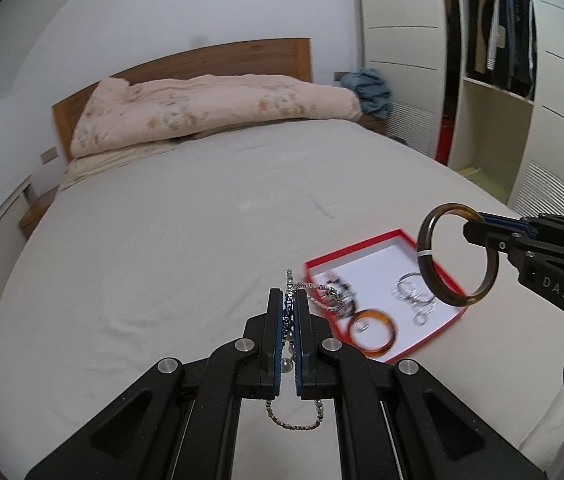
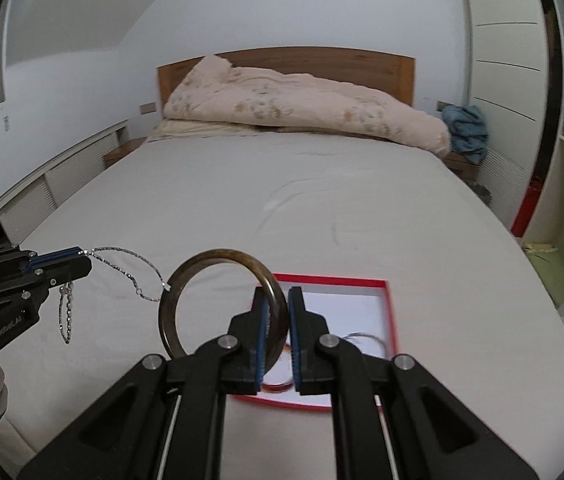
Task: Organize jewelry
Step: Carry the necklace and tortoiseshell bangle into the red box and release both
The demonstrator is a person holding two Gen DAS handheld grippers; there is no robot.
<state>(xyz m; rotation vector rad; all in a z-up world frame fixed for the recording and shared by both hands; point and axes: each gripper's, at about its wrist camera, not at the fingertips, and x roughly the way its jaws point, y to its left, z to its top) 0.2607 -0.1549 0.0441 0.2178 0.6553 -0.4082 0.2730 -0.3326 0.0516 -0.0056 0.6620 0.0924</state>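
Note:
My left gripper (image 1: 292, 300) is shut on a silver chain necklace (image 1: 294, 424) and holds it above the bed; the chain hangs in loops, also in the right wrist view (image 2: 121, 258). My right gripper (image 2: 277, 300) is shut on a dark brown bangle (image 2: 185, 280) and holds it upright above the red-rimmed white tray (image 2: 390, 308). In the left wrist view the bangle (image 1: 428, 276) hangs over the tray (image 1: 362, 246), which holds an amber bangle (image 1: 372, 332), silver rings (image 1: 412, 296) and dark beads (image 1: 340, 286).
The tray lies on a grey bed sheet (image 1: 161, 240). A pink quilt (image 1: 209, 108) is bunched at the wooden headboard (image 2: 322, 60). A wardrobe (image 1: 494, 40) with hanging clothes stands at the right. Blue cloth (image 2: 464, 132) lies on a nightstand.

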